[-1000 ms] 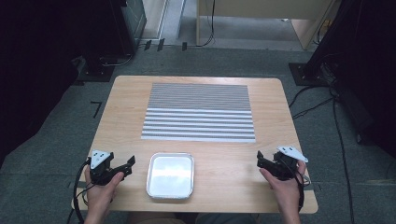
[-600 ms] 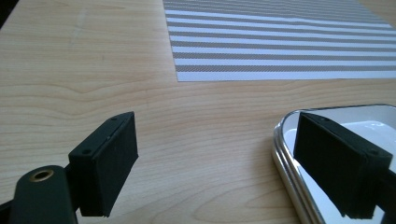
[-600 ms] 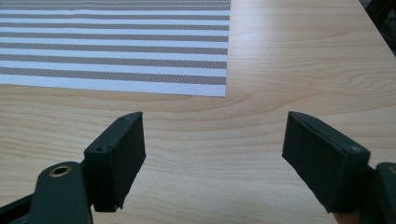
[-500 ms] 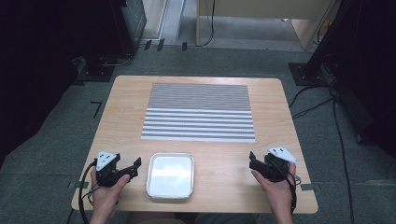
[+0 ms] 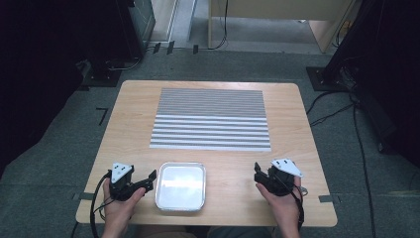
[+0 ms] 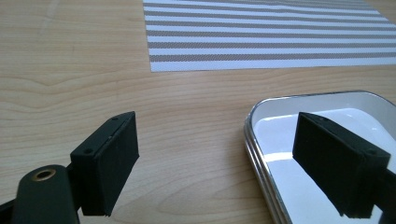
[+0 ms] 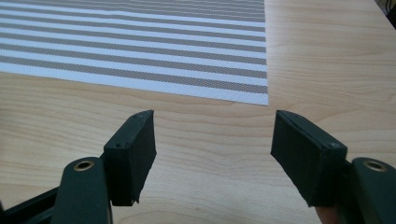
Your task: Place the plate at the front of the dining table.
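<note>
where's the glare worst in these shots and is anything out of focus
High view: the metal tray mirrors overhead light, washing out its floor, and the room's edges sink into dark. Left gripper view: the same tray shows a bright reflection, and the left tool looks soft up close. Right gripper view: even light on the table and the striped mat, with no glare.

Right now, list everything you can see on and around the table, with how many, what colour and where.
Shiny rectangular metal tray: one, silver with a white inside, near edge of the table, between the two grippers.
Striped woven placemat: one, grey and white, middle of the table, beyond the tray.
Light wooden table: one, pale wood, centre of the high view.
Cables: several, black, on the grey floor to the right.
Left gripper: one, black, jaws open, one jaw over the tray's left rim.
Right gripper: one, black, jaws open over bare wood, right of the tray.
</note>
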Available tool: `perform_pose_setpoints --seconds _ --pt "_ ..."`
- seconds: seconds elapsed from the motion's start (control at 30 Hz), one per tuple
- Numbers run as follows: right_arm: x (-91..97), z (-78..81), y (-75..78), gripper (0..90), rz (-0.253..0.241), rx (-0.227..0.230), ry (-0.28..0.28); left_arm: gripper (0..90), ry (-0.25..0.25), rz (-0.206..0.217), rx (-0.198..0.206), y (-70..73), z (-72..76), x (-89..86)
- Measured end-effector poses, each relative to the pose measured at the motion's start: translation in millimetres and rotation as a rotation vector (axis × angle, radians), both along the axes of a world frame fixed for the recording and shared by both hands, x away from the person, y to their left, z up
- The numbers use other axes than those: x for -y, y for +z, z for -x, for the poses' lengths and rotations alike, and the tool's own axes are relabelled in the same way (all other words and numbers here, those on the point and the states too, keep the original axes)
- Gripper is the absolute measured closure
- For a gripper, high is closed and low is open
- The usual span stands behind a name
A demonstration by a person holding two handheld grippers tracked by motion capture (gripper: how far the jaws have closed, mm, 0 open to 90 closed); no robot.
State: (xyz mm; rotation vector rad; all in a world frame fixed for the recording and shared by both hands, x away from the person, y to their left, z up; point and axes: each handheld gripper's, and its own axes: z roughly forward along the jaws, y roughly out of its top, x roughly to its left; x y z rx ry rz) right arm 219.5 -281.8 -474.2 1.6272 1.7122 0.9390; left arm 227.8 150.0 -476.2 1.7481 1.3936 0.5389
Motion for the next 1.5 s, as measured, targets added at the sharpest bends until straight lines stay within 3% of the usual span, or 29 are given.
perform_pose_setpoints --seconds 0.1,0.47,0.6,0.83,1.0,1.17,1.27,1.47,1.5 --pt "-8.3 1.1 0.1 31.8 0.015 0.006 0.024 15.1 -0.011 -0.004 -0.007 0.2 0.9 4.2" --pt "-28.7 5.1 0.0 41.4 -0.013 0.052 0.073 16.7 -0.037 -0.007 -0.026 1.9 4.1 15.5" --pt "-39.9 7.7 0.4 45.6 -0.019 0.067 0.098 24.0 -0.013 -0.021 -0.04 0.4 4.2 19.2" --pt "-61.6 12.4 1.1 48.4 -0.024 0.086 0.149 26.4 -0.028 -0.013 -0.045 0.0 6.6 22.4" --pt "-75.0 15.3 0.6 50.6 -0.043 0.099 0.184 37.3 -0.044 0.014 -0.061 -1.5 7.0 23.9" --pt "-88.7 17.1 -0.2 52.4 -0.074 0.072 0.228 45.6 -0.062 0.02 -0.078 -3.6 6.7 24.2" --pt "-96.3 18.1 -1.5 55.2 -0.096 0.037 0.25 51.1 -0.04 0.015 -0.101 -4.5 5.8 21.7" --pt "-109.4 20.3 -4.5 65.6 -0.149 0.02 0.286 61.5 -0.056 0.008 -0.122 -6.2 5.3 18.9" --pt "-112.5 20.1 -5.5 67.5 -0.179 0.001 0.294 65.1 -0.061 0.008 -0.122 -6.3 5.7 19.1"
